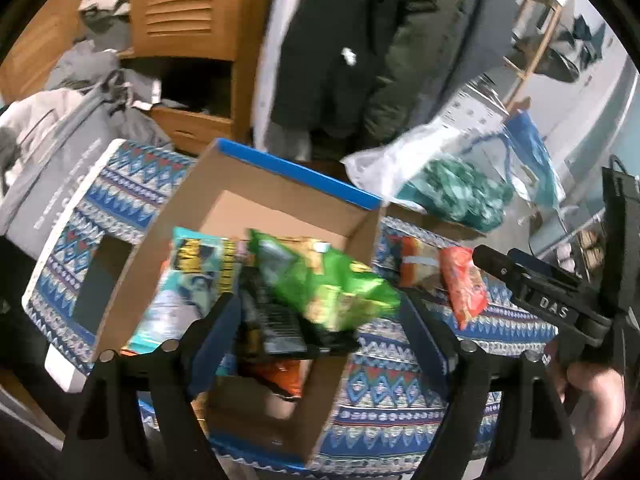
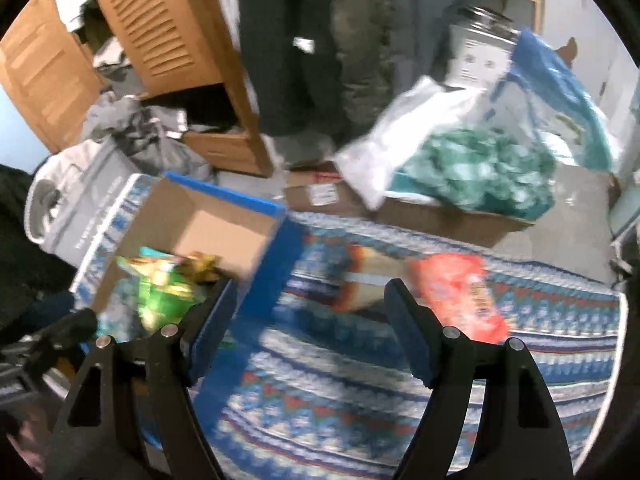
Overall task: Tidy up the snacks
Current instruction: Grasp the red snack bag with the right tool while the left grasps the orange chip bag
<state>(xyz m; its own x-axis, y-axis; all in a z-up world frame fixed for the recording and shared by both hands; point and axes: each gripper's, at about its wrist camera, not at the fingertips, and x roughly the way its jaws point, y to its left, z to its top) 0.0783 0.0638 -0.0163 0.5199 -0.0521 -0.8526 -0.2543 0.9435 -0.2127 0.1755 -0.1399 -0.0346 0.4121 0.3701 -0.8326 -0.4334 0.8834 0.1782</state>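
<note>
Underneath, a patterned blue cloth (image 2: 360, 380); behind, louvred wooden cabinet (image 2: 160, 28).

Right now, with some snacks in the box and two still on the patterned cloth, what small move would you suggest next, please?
Probably bring the open right gripper down onto the orange packet: it lies outside the cardboard box, just ahead.

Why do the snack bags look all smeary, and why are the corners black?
Left wrist view: the green snack bag in the cardboard box is smeared by motion blur. Right wrist view: the orange snack bag and patterned cloth blur too. Both views: the fisheye lens bends edges and leaves dark corners.
</note>
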